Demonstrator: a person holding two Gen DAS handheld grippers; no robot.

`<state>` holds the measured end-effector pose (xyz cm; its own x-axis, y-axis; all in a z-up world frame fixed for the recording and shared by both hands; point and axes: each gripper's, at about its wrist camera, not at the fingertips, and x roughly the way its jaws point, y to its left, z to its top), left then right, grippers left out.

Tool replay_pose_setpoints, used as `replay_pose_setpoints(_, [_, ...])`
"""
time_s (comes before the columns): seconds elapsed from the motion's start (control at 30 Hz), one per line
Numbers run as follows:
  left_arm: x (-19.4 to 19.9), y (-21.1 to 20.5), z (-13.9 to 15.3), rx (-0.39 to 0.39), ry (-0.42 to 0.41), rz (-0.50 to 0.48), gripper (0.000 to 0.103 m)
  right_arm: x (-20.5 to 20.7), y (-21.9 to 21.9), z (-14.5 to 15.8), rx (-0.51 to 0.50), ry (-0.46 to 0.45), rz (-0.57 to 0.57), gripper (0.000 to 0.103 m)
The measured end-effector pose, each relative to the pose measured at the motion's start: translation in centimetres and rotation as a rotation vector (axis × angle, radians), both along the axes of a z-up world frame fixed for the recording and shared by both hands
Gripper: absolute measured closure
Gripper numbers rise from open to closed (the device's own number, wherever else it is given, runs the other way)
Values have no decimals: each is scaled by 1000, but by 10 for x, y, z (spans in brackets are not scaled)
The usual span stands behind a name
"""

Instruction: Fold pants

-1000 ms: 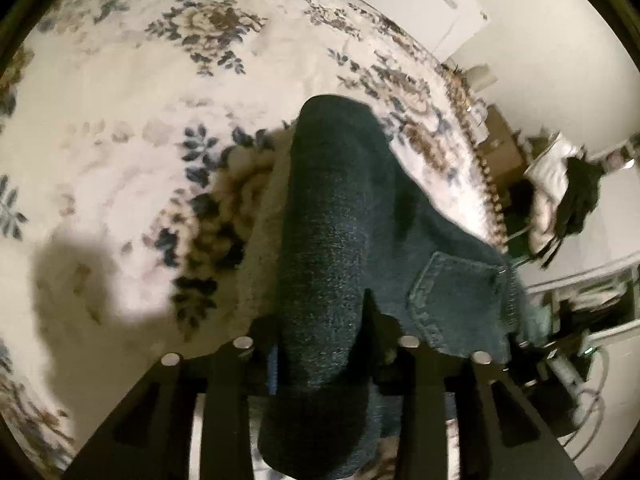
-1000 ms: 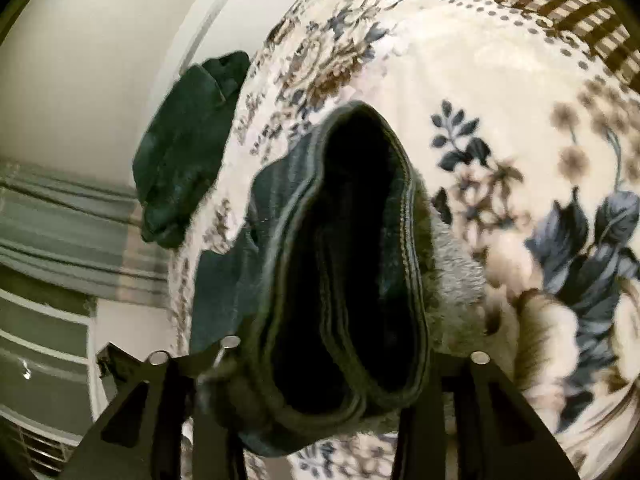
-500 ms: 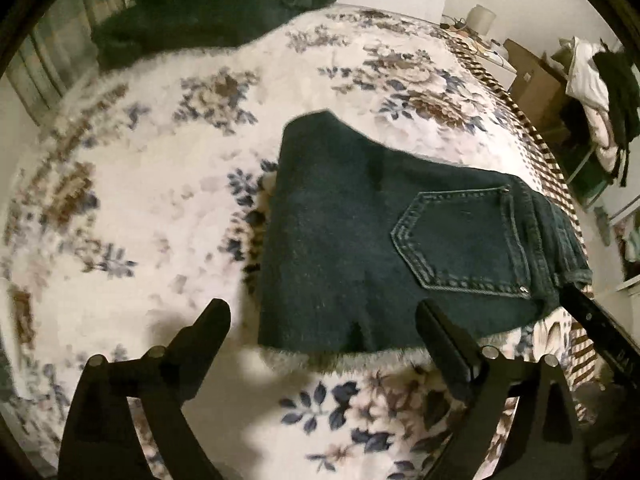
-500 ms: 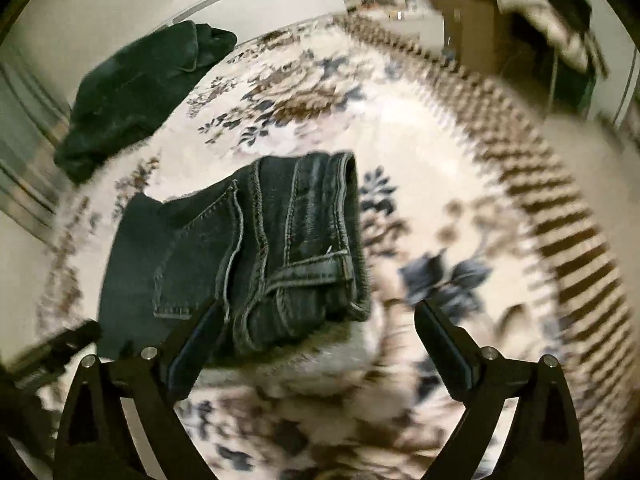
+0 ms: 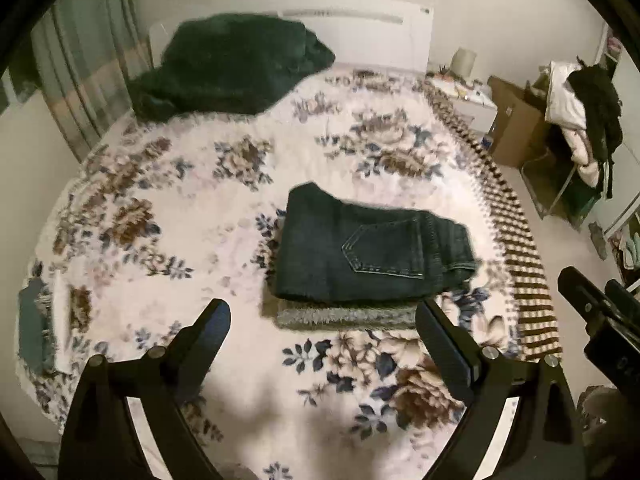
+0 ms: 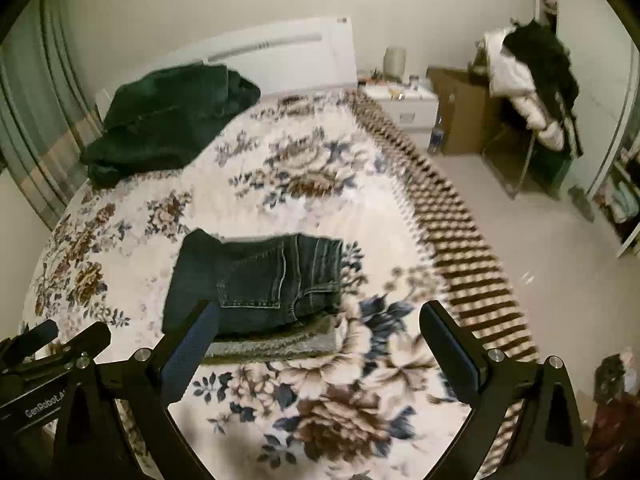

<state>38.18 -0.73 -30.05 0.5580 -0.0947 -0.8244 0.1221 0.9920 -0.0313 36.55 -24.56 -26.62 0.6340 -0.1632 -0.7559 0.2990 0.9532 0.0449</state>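
Observation:
The dark blue jeans lie folded into a compact rectangle on the floral bedspread, back pocket up, resting on a grey folded cloth. They also show in the right wrist view. My left gripper is open and empty, held back above the bed in front of the jeans. My right gripper is open and empty, also pulled back from the jeans. The right gripper's body shows at the right edge of the left wrist view.
A dark green blanket is heaped at the head of the bed by the white headboard. The bed's striped edge runs along the right. Beyond it are bare floor, a cardboard box and a chair piled with clothes.
Both grippers let go of the jeans, opened and drew back and up. The jeans went from being held to lying folded flat on the bed.

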Motion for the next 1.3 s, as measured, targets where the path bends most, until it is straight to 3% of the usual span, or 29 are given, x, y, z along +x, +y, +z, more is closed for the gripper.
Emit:
replay_pose_setpoints(0.33, [-113,4,131,3,-124,30,8,-128,18,152,-58,-94,10,0])
replay_pose_setpoints(0.6, [-180,9,188,12,-199,47,8,-217,34,228,-60,-120,53,0])
replay_pose_setpoints(0.87, [-215,16,207,3,-219,53,8,-270,44,266,-49,-135,88,0])
replay_pose_setpoints(0.93, [-219,17,209,0,-219,48,0,-277,46,272,-57,-142,94,0])
replay_pose_setpoints(1.3, [-232,15,211,29,-228,62,0,-277,46,284,-81,-156,103,0])
